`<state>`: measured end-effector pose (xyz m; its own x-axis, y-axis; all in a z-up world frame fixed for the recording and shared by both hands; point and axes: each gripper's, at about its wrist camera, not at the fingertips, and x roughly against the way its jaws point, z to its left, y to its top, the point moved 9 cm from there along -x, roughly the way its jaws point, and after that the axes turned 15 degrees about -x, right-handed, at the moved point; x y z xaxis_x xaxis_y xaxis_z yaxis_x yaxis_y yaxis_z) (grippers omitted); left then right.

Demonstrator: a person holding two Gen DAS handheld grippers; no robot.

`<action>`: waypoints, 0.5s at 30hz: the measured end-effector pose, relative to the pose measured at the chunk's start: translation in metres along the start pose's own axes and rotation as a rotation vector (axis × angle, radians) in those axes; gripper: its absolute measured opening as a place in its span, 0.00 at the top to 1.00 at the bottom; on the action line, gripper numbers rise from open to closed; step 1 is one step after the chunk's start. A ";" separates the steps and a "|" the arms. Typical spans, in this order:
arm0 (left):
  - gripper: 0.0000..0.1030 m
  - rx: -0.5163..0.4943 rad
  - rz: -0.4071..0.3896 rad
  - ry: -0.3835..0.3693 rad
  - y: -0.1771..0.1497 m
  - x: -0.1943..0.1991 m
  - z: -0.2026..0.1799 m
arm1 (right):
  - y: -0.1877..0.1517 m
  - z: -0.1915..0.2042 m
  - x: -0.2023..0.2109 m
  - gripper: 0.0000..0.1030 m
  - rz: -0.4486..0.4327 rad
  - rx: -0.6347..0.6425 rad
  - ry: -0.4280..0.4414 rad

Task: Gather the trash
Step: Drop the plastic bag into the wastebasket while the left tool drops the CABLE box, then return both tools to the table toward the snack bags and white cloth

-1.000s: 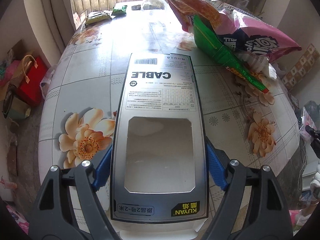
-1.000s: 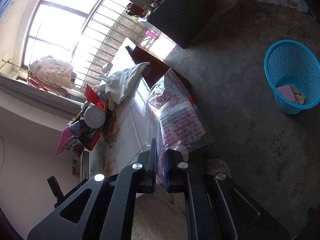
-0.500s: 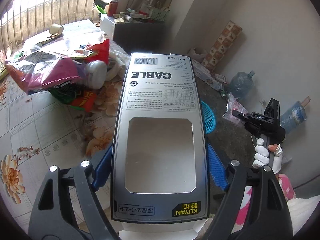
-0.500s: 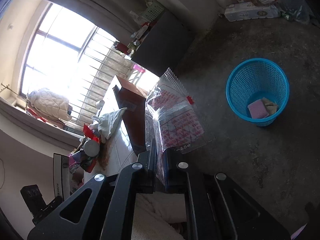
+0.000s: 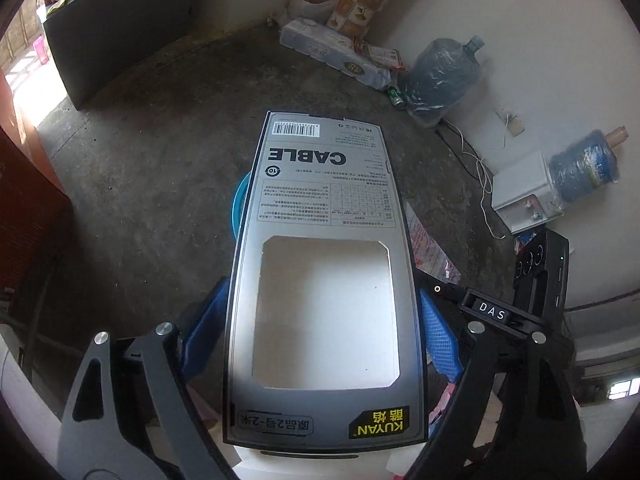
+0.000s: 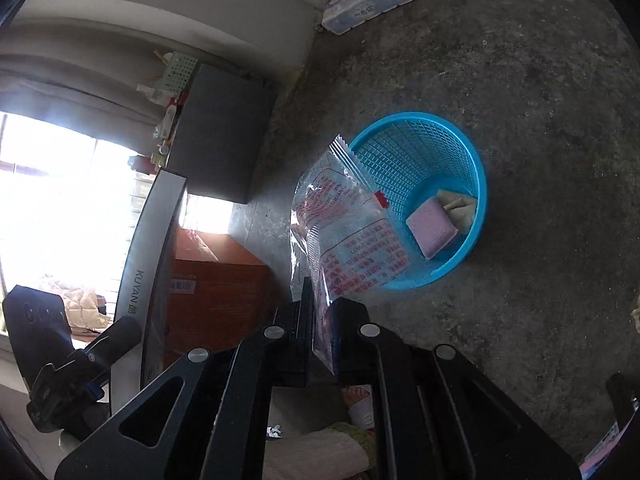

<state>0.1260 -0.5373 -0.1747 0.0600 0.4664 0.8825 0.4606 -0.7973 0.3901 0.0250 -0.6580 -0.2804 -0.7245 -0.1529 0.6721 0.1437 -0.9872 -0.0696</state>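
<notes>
A grey "CABLE" box [image 5: 324,184] with a cut-out window stands between the blue pads of my left gripper [image 5: 322,320]. The pads still touch its sides while the jaws are opening. It hangs over the blue basket [image 5: 239,200], of which only a sliver of rim shows. In the right wrist view a clear printed plastic bag [image 6: 344,232] sits between the fingers of my right gripper [image 6: 324,312]. Those jaws are opening and a narrow gap shows beside the bag. The blue basket [image 6: 476,168] lies just beyond, holding a pink pad [image 6: 432,232] and a beige scrap [image 6: 456,202].
On the bare concrete floor, two wrapped water jugs [image 5: 444,76] and a white box [image 5: 524,196] with a cord stand along the wall. A toilet-roll pack [image 5: 332,52] lies nearby. A dark cabinet [image 5: 120,32] and a brown carton [image 6: 216,280] stand to the left. A person's foot [image 6: 358,394] shows below.
Both views have swung from the flowered table to the floor. The basket is now closer and under the bag and box. The right fingers have parted a little around the bag.
</notes>
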 end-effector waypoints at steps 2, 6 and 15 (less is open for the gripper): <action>0.17 0.017 0.007 -0.021 0.026 -0.034 0.002 | 0.025 -0.009 -0.016 0.75 -0.005 -0.044 0.016; 0.15 0.093 0.032 -0.026 0.046 -0.083 0.006 | 0.058 -0.033 -0.045 0.55 -0.038 -0.113 -0.014; 0.15 0.041 -0.104 -0.059 0.030 -0.040 0.000 | 0.052 -0.068 -0.039 0.55 -0.079 -0.137 -0.039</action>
<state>0.1374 -0.5796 -0.1984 0.0617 0.5688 0.8202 0.5028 -0.7276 0.4667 0.0152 -0.7068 -0.3604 -0.7030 -0.0755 0.7072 -0.0080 -0.9934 -0.1140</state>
